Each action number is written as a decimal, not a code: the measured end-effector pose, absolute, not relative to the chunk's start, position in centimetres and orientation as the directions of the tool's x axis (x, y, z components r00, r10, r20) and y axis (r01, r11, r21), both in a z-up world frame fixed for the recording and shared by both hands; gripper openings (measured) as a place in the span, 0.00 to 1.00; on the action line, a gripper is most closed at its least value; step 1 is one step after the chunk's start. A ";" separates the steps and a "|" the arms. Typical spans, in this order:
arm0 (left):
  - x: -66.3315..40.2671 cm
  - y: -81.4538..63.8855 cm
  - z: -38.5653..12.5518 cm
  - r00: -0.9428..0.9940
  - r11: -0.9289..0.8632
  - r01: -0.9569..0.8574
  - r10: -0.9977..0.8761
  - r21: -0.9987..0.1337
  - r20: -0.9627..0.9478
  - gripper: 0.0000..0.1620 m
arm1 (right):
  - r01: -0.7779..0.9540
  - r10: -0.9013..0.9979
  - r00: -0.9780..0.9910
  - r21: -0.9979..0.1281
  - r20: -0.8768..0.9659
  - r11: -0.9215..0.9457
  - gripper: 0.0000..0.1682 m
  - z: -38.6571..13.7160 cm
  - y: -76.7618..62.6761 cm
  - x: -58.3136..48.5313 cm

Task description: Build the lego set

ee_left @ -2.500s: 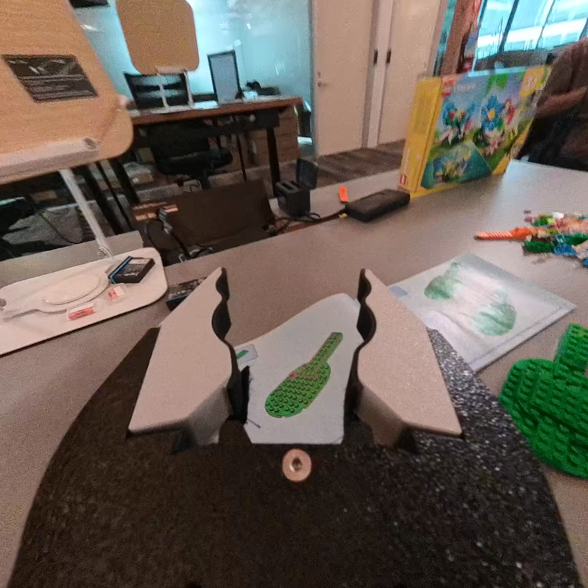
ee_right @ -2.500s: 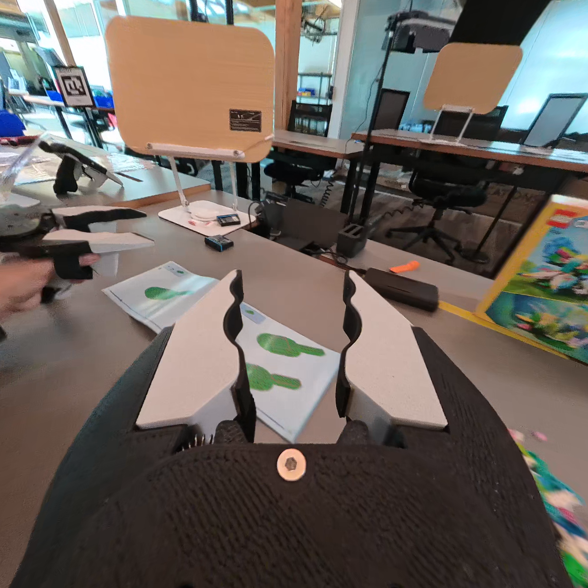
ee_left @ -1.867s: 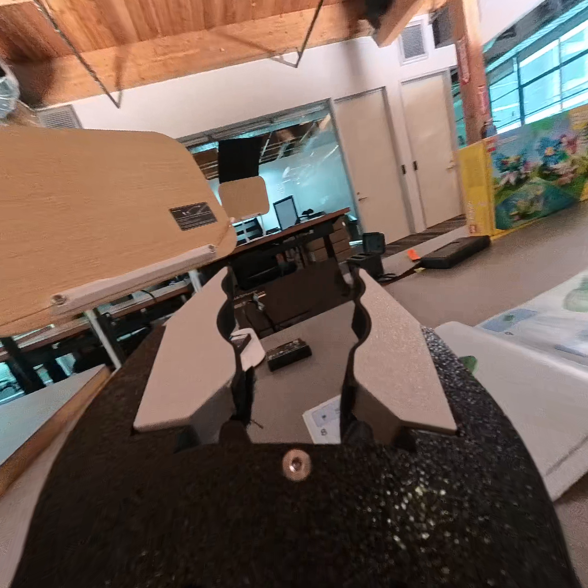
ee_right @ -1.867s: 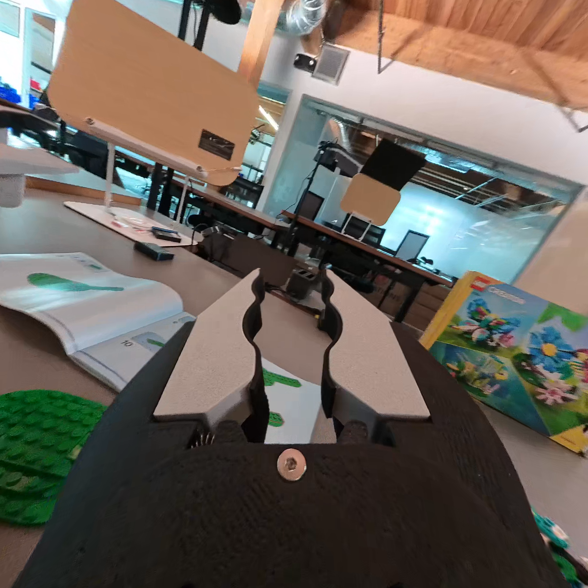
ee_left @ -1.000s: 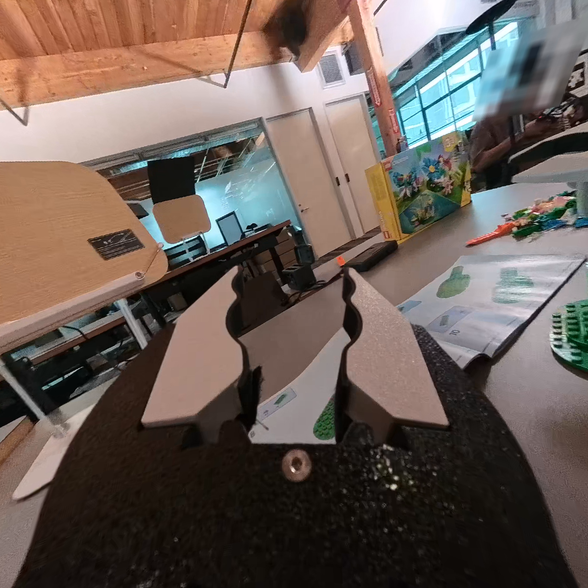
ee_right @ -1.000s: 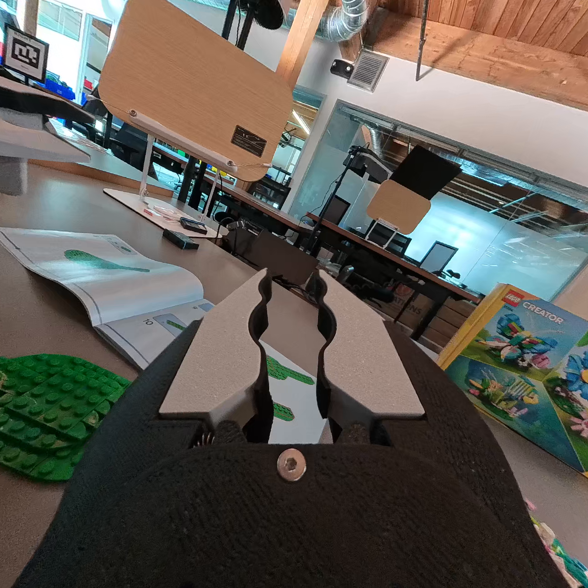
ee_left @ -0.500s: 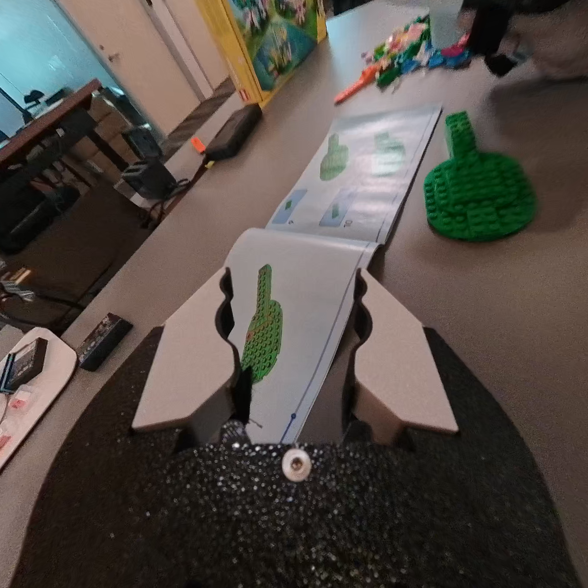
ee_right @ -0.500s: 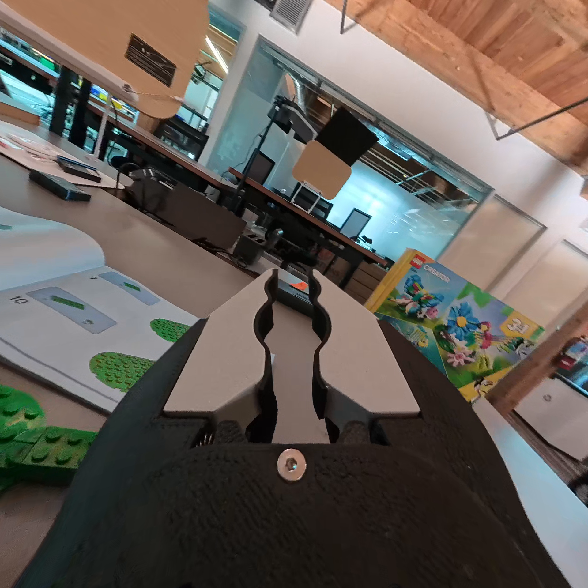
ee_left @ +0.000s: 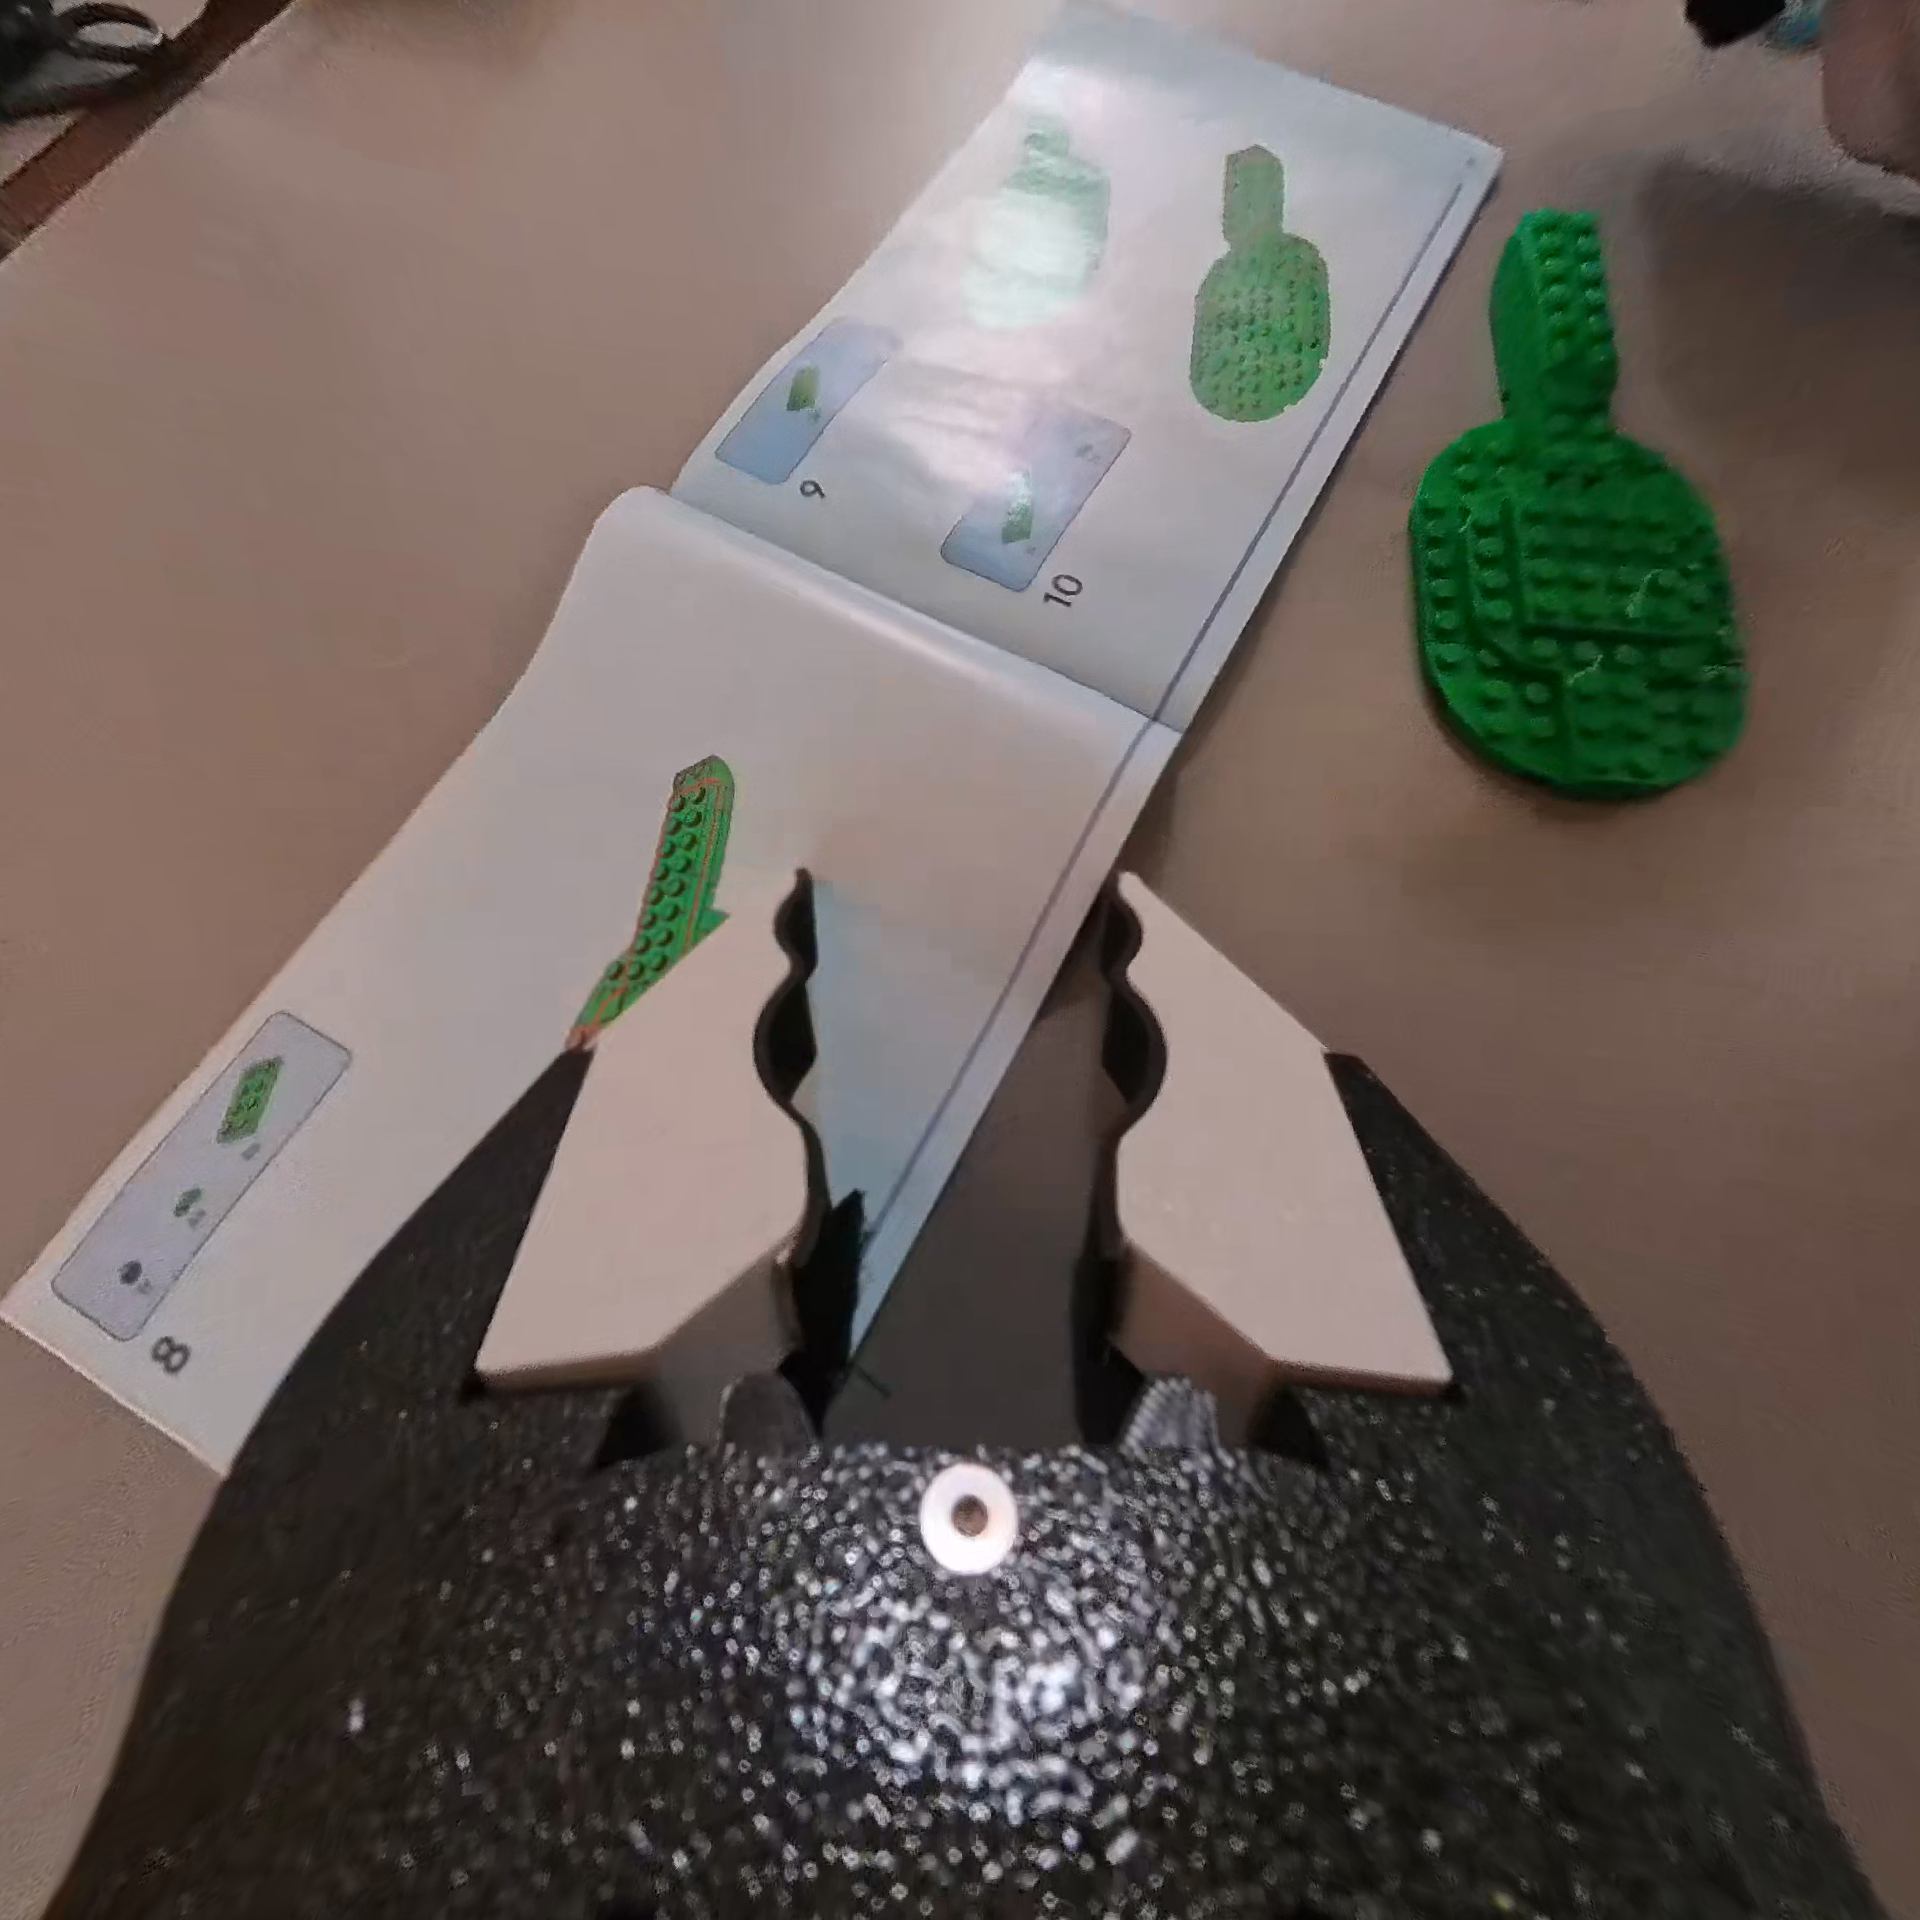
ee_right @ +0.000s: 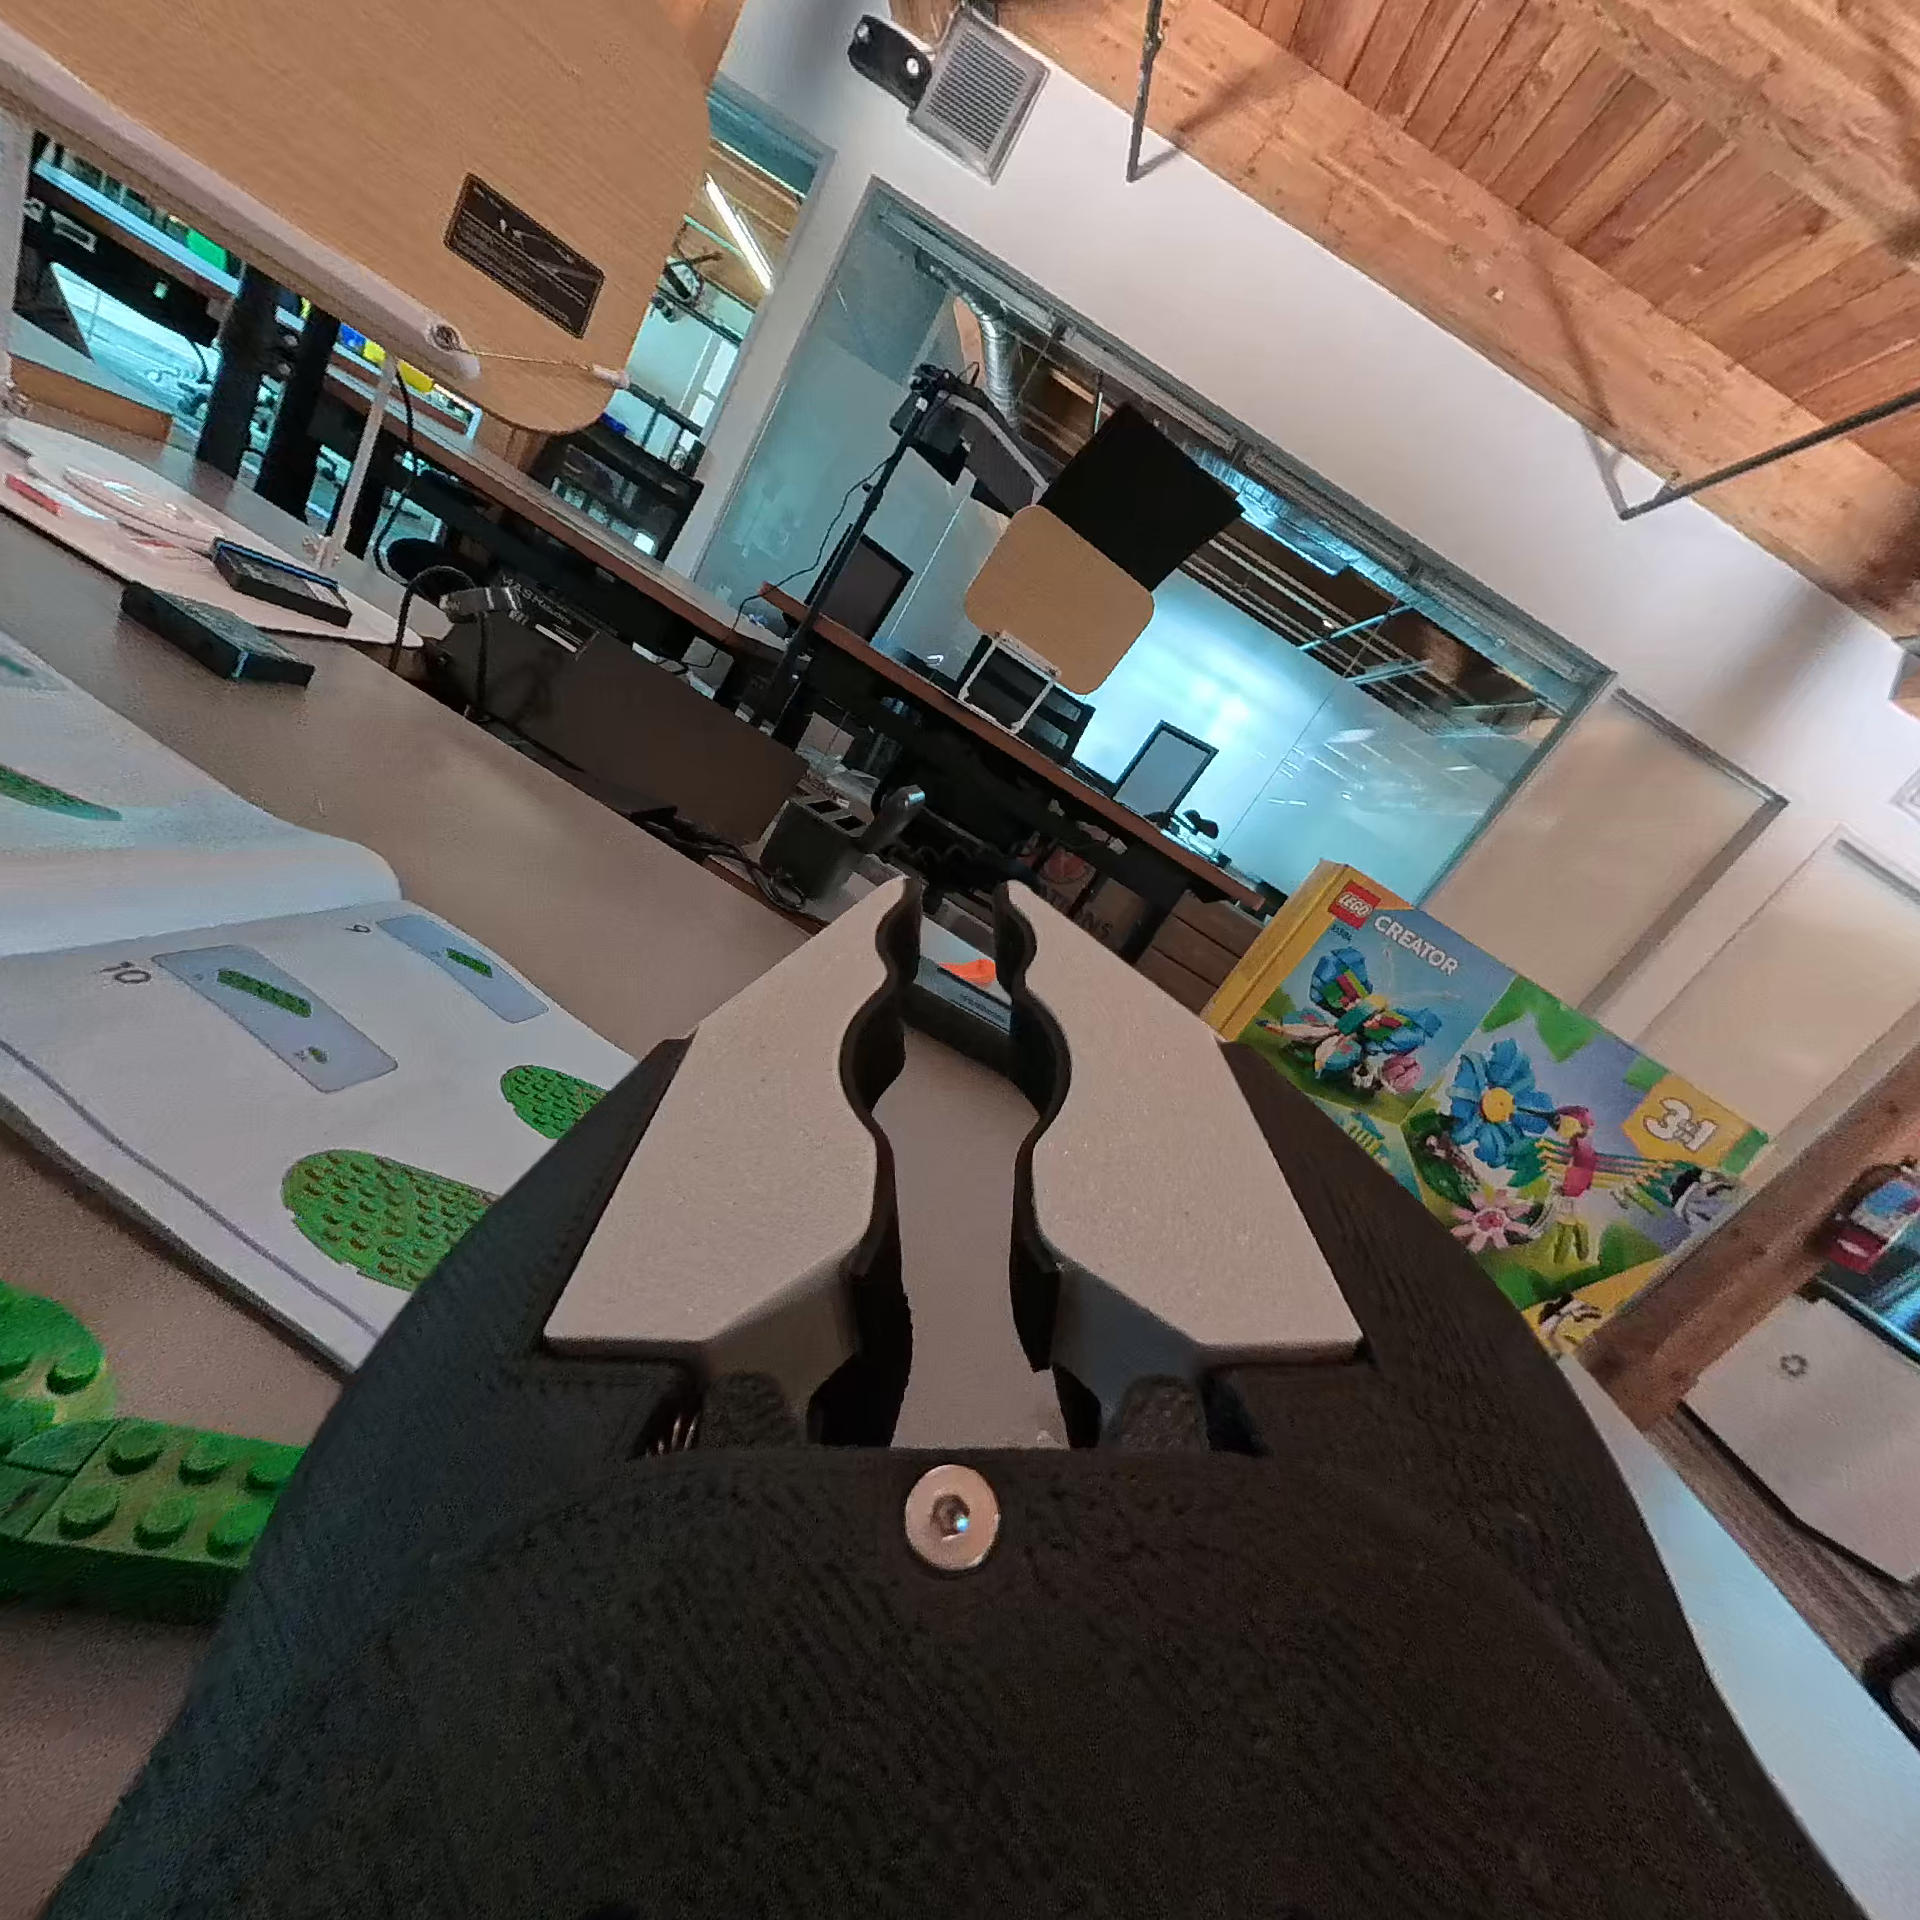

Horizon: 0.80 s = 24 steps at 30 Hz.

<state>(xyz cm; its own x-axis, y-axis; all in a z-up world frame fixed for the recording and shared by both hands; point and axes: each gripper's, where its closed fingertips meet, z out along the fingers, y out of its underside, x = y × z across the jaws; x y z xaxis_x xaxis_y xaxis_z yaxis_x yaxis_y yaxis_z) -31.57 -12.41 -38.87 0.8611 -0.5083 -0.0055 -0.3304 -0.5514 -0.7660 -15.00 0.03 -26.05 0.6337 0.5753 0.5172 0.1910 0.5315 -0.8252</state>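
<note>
Left wrist view looks steeply down onto a grey-brown desk (ee_left: 312,436), where the left gripper (ee_left: 961,904) hangs over an open white instruction booklet (ee_left: 873,665) with its jaws spread wide and nothing between them. The gripper's grey fingers (ee_left: 665,1143) cover the near page, which curls up at the fold; the far page lies flat and shows green printed drawings of the build. Just beside the booklet's right edge, apart from it, a flat green paddle-shaped lego plate assembly (ee_left: 1569,582) rests on the desk, its rounded body nearer and its narrow studded neck pointing away. A blurred bit of a hand (ee_left: 1881,94) shows at the top right corner.

In the right wrist view the camera sits low and tilted. The right gripper (ee_right: 956,904) has its jaws drawn close with a narrow gap left between the wavy inner faces, and they hold nothing. The green lego plate assembly (ee_right: 114,1496) lies at the lower left, close beside the gripper's black body, and the open booklet (ee_right: 208,1049) spreads out beyond it. Farther off on the desk (ee_right: 540,821) stands a yellow-edged lego set box (ee_right: 1455,1091) with colourful pictures, leaning in this tilted view. A wooden panel on a white stand (ee_right: 436,156) rises at the upper left, with small dark flat devices (ee_right: 218,634) on the desk near its foot.
</note>
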 end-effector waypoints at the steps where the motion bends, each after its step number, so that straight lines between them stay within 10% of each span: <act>1: -31.8 -12.4 -38.9 0.871 -0.558 -0.316 -0.492 -0.767 -0.001 0.32 | 0.197 0.569 0.632 -0.820 0.526 0.538 0.07 -26.0 0.0 -15.0; 8: -35.8 -13.8 -38.6 0.900 -0.557 -0.424 -0.348 -0.714 -0.263 0.03 | 0.188 0.574 0.638 -0.827 0.514 0.530 0.06 -25.9 0.3 -15.0; 18: -34.8 -11.7 -32.3 0.930 -0.343 -0.266 -0.336 -0.901 -0.147 0.01 | 0.193 0.581 0.646 -0.843 0.494 0.502 0.06 -26.6 0.9 -15.1; 24: -37.3 -7.4 -37.4 0.931 -0.573 -0.358 -0.277 -0.737 -0.237 0.00 | 0.211 0.567 0.631 -0.820 0.530 0.532 0.05 -26.2 1.0 -15.6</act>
<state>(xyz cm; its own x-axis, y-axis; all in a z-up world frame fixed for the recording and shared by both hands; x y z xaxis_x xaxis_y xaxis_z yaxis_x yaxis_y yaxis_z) -37.28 -7.38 -37.42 0.9312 -0.2773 -0.2366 -0.3580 -0.5733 -0.7370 -15.61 1.02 -26.23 0.6306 0.5666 0.5304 0.2114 0.5322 -0.8198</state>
